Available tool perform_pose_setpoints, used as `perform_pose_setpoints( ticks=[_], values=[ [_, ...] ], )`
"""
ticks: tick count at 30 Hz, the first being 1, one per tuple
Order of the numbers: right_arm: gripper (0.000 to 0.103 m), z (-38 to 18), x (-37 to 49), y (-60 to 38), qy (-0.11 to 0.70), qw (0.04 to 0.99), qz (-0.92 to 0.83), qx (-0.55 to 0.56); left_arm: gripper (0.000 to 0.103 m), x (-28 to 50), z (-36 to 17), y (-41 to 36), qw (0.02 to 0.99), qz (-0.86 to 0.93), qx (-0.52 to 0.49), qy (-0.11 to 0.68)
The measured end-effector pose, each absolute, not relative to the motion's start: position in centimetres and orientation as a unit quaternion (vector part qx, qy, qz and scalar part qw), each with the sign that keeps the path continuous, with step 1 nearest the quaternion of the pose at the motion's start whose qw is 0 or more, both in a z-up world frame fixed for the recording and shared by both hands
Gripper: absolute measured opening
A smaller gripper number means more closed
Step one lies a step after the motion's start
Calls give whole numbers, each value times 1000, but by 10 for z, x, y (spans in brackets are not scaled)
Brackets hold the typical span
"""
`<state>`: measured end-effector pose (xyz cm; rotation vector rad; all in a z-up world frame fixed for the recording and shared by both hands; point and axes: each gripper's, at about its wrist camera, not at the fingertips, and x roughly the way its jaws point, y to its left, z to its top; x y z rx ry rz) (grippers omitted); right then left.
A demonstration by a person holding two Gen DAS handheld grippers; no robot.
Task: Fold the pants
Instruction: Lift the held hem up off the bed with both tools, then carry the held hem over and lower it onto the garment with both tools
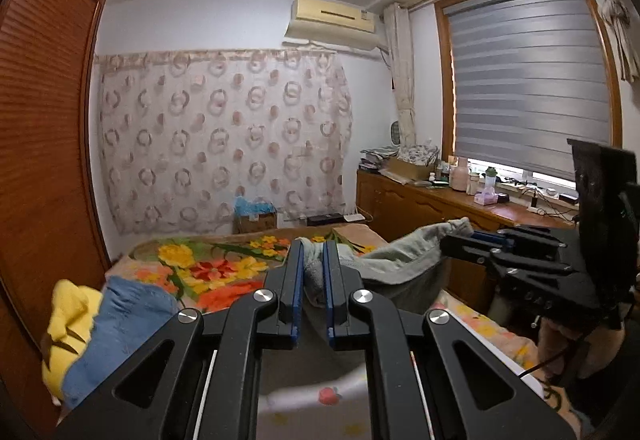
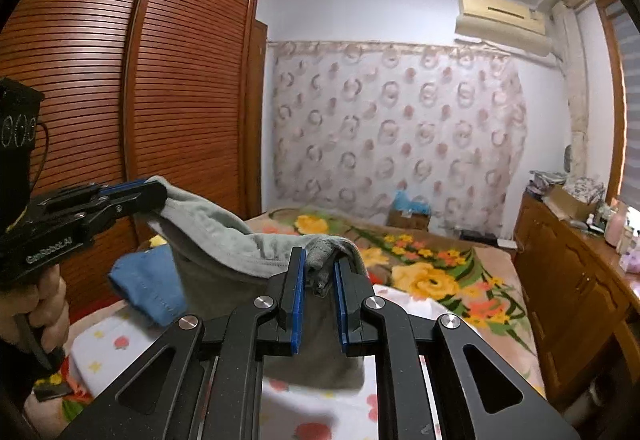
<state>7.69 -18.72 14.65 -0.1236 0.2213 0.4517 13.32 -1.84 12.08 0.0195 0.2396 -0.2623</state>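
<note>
Both tongs are clamped on the grey pants [image 1: 404, 260], which hang lifted above the bed [image 1: 224, 264] as a slack band strung between the two grips. In the left wrist view, the left tongs [image 1: 313, 272] sit at the 6 o'clock position with their blue pads pinching a bunched edge of grey cloth, and the fabric runs off toward 3 o'clock, where the right tongs [image 1: 470, 240] hold the other end. In the right wrist view, the right tongs [image 2: 320, 272] at 6 o'clock grip a crumpled corner of the pants [image 2: 224, 236], and the cloth rises toward 9 o'clock to the left tongs [image 2: 150, 192], closed on the far corner, with a hand [image 2: 48, 304] wrapped round the handle beneath. The body of the pants sags down between the grips toward the floral blanket [image 2: 436, 272]. Beside it on the bed, at 8 o'clock in both views, lies a blue garment [image 1: 120, 324], with a yellow one [image 1: 68, 328] just left of it. A slatted wooden wardrobe [image 2: 140, 80] stands behind.
</note>
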Motion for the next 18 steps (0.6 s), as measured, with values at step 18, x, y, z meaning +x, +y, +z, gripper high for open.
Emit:
perform_pose_setpoints(
  ticks=[18],
  values=[
    [13,45,57,-182,263,920,275,-89,10,70,11,-18,950,-161,14,268]
  ],
)
